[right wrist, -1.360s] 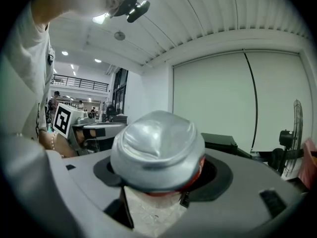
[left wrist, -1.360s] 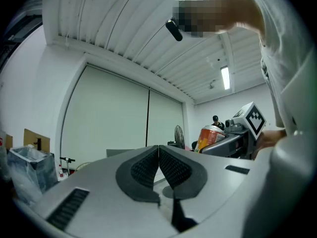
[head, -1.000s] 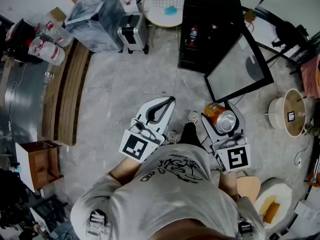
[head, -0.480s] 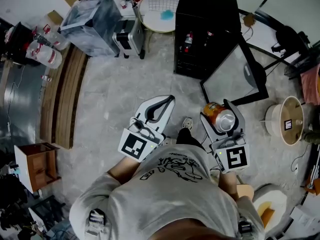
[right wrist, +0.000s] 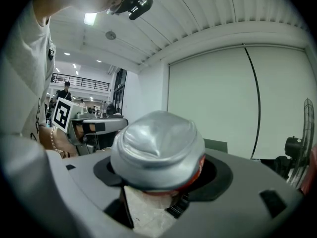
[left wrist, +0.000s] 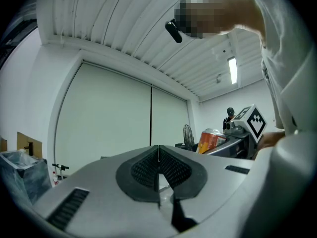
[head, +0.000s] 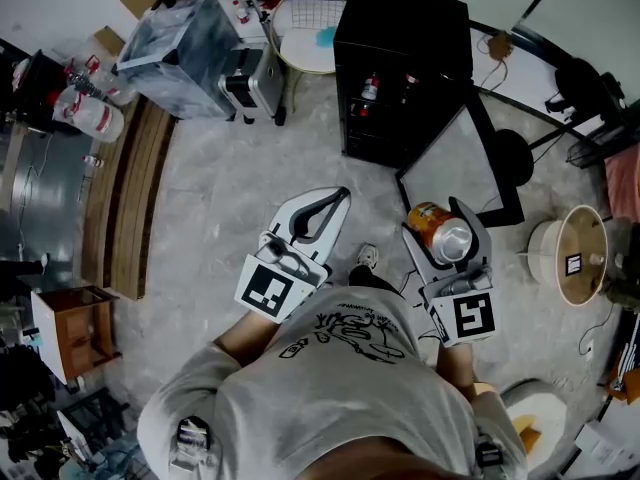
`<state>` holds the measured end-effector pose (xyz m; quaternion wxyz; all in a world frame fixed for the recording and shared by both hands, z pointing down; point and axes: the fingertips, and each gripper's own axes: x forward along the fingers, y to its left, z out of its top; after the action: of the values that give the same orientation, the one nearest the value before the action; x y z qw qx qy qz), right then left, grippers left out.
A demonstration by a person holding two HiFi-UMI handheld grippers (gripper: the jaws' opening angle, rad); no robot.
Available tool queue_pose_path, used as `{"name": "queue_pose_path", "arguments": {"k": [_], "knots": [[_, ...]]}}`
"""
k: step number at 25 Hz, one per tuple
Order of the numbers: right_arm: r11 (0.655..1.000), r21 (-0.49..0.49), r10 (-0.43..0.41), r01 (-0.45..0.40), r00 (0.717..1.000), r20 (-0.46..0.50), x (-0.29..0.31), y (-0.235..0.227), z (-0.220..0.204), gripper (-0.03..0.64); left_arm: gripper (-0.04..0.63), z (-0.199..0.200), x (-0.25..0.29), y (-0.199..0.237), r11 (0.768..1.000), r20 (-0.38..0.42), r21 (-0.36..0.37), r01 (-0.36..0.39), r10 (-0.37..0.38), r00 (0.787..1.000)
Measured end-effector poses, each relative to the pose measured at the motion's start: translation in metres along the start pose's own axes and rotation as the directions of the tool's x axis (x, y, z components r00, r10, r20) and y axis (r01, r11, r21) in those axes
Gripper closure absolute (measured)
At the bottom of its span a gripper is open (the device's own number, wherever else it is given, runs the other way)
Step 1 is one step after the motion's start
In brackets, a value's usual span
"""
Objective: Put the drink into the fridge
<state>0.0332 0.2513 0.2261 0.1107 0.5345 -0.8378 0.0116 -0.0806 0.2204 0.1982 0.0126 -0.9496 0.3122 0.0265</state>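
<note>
Orange can [head: 446,239] lies clamped lengthwise in the right tool [head: 436,216]. Black fridge [head: 400,23] stands open just ahead, nearer that hand; left tool [head: 342,197] shut, empty

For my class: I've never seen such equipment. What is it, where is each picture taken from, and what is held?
A person stands holding a two-jaw gripper in each hand. One picture looks down from a head camera; the other two look along each gripper's jaws. The right gripper is clamped on an orange drink can. The left gripper is shut and empty. Ahead on the floor stands a black fridge, its glass door open.
</note>
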Motion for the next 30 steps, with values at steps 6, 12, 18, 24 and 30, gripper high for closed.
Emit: {"name": "queue_pose_path", "arguments": {"k": [6,12,18,24,30], "knots": [[1.000,0.002,0.012,-0.012,1.000,0.000,0.001,-0.037,-0.004,0.279,0.574,-0.002,0.039,-0.008,1.000,-0.006,0.005,-0.008,0.008,1.000],[0.999,-0.005,0.042,-0.042,0.999,-0.008,0.007,-0.061,-0.011,0.279,0.574,-0.008,0.064,-0.013,0.999,-0.007,-0.004,-0.032,0.032,0.999],[0.998,0.000,0.064,-0.064,0.998,-0.005,0.016,-0.073,-0.011,0.280,0.574,-0.011,0.077,-0.011,0.999,-0.021,-0.004,-0.046,0.046,0.999],[0.998,-0.001,0.068,-0.068,0.998,-0.005,0.027,-0.076,-0.009,0.279,0.574,-0.011,0.082,0.002,0.998,-0.016,-0.007,-0.057,0.056,0.998],[0.998,0.005,0.060,-0.060,0.998,-0.018,0.048,-0.080,-0.009,0.279,0.574,-0.013,0.092,0.022,0.999,-0.013,-0.016,-0.048,0.048,0.999]]}}
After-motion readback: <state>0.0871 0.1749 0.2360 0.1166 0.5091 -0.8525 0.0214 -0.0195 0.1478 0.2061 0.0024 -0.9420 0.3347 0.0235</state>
